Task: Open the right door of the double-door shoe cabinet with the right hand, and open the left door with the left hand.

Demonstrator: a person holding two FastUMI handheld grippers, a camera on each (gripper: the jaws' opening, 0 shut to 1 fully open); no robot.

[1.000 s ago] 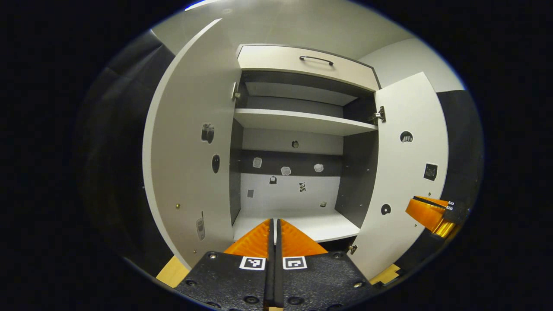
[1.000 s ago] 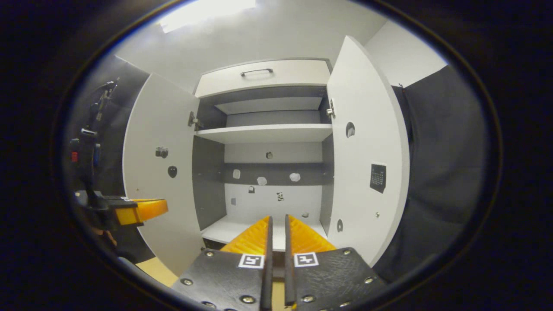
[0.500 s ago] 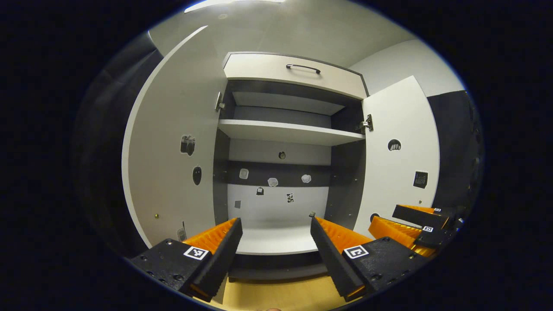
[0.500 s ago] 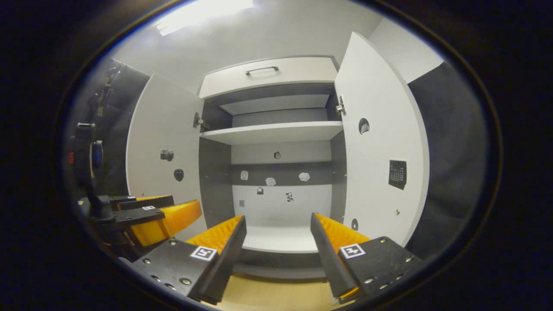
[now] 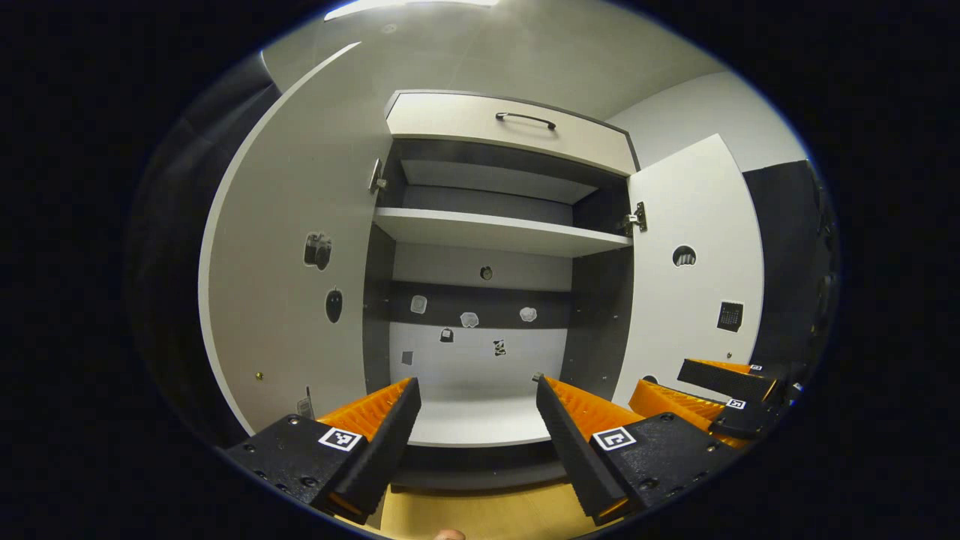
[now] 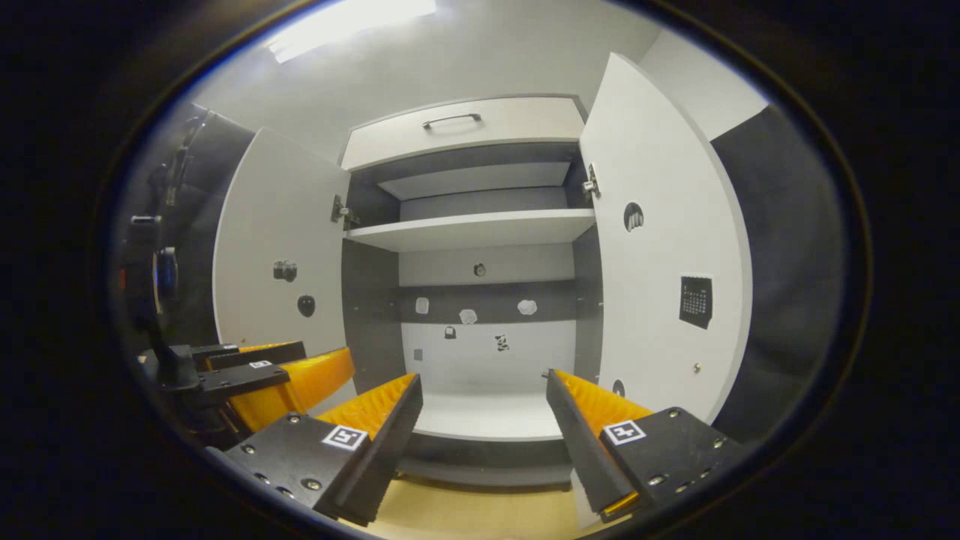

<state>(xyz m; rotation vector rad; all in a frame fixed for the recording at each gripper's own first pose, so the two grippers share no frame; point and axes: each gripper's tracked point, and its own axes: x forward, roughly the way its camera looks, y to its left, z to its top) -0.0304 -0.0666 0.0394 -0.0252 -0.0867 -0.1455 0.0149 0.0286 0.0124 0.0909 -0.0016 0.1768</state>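
Both doors look done. Left door point(image 5: 292, 247) swung wide, right door point(image 6: 660, 247) swung wide too, shoe cabinet point(image 6: 480, 225) interior and shelf point(image 5: 495, 231) fully exposed. Left gripper point(image 5: 478, 420) hangs in front of the opening, jaws spread, holding nothing. Right gripper point(image 6: 484, 420) same: jaws released, empty, clear of its door. Nothing left to do, I'd judge, except pulling back.

Small stickers point(image 5: 469, 319) on the shoe cabinet's back panel too small to identify, dark square sticker point(image 6: 695, 301) on the right door unreadable, left gripper point(image 5: 476, 420) finger bases cut off at the view's bottom edge, hand behind the far gripper point(image 6: 259, 375) lost in shadow
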